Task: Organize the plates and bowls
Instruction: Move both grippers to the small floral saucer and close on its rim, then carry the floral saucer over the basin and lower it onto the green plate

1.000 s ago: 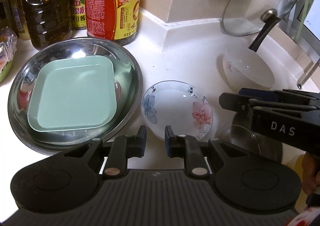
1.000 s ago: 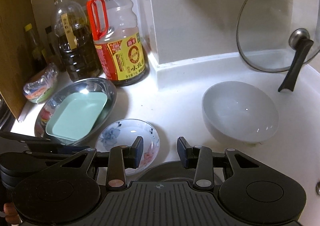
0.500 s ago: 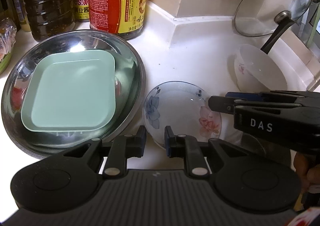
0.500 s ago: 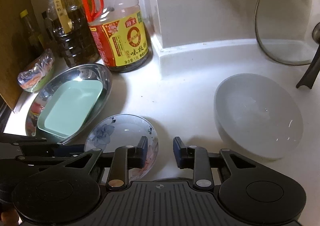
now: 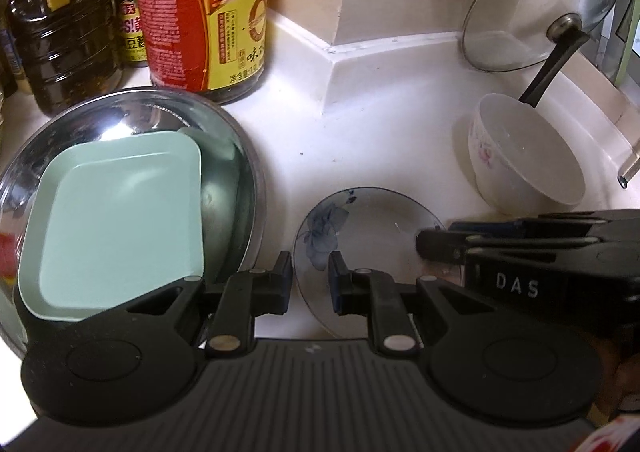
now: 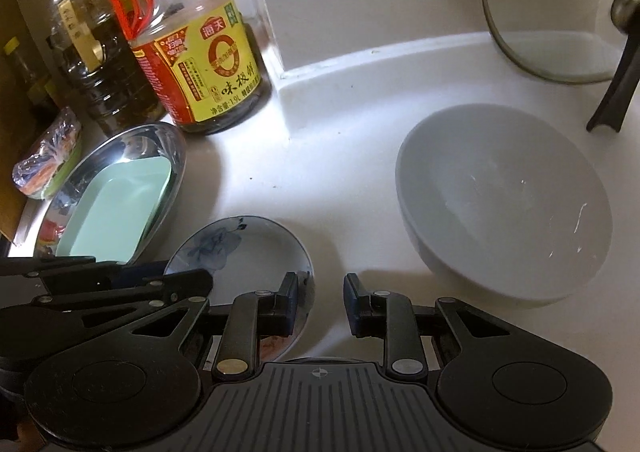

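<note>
A small flowered glass plate [image 5: 372, 228] lies on the white counter; it also shows in the right wrist view [image 6: 244, 248]. My left gripper [image 5: 310, 278] is open and empty, its jaws astride the plate's near left rim. My right gripper [image 6: 321, 300] is open and empty at the plate's right edge; it reaches in from the right in the left wrist view [image 5: 432, 244]. A mint-green square plate [image 5: 116, 219] rests in a steel round dish [image 5: 240, 139]. A white bowl [image 6: 504, 203] stands to the right.
Oil and sauce bottles [image 5: 200, 11] stand at the back left. A glass pot lid [image 5: 540, 3] leans on the back wall at the right. A wrapped packet [image 6: 48, 155] lies at the far left.
Both grippers have moved forward and lower, closing in on the flowered plate. The right gripper now reaches over the plate's right rim. The dishes have not moved.
</note>
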A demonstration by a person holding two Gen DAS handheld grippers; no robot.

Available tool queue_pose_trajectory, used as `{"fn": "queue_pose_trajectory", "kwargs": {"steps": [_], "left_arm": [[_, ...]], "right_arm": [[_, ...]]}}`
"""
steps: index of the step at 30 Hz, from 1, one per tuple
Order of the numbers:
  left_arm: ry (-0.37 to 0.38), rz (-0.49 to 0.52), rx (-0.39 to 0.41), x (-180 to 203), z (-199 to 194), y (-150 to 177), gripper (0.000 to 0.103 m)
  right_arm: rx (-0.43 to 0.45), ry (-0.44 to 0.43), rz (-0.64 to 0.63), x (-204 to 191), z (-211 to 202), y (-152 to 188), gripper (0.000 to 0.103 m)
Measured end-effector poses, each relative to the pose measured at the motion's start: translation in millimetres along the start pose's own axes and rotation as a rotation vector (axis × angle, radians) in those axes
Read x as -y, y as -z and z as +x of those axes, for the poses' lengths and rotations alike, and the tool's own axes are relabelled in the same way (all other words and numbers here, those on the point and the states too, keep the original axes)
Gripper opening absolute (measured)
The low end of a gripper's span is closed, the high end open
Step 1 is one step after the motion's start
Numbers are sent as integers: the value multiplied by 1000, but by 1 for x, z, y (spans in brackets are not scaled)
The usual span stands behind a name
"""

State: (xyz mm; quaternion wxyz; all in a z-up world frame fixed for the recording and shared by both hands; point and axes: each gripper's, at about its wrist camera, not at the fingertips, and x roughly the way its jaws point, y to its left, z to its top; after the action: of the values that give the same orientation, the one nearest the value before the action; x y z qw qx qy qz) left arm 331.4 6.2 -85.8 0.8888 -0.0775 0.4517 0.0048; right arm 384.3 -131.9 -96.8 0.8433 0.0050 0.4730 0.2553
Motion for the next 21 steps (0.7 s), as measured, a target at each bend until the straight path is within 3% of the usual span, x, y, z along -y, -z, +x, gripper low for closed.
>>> {"fn": "queue_pose_trajectory", "kwargs": {"steps": [8, 13, 21], "left_arm": [[9, 8, -20, -3, -6, 4, 17], [12, 22, -11, 0, -4, 5, 15], [4, 42, 3, 4, -2, 5, 13]], "right_arm": [[-2, -9, 32, 0, 0, 2, 22], [-6, -20, 33, -2, 2, 1, 13], [4, 5, 47, -6, 1, 3, 12]]}}
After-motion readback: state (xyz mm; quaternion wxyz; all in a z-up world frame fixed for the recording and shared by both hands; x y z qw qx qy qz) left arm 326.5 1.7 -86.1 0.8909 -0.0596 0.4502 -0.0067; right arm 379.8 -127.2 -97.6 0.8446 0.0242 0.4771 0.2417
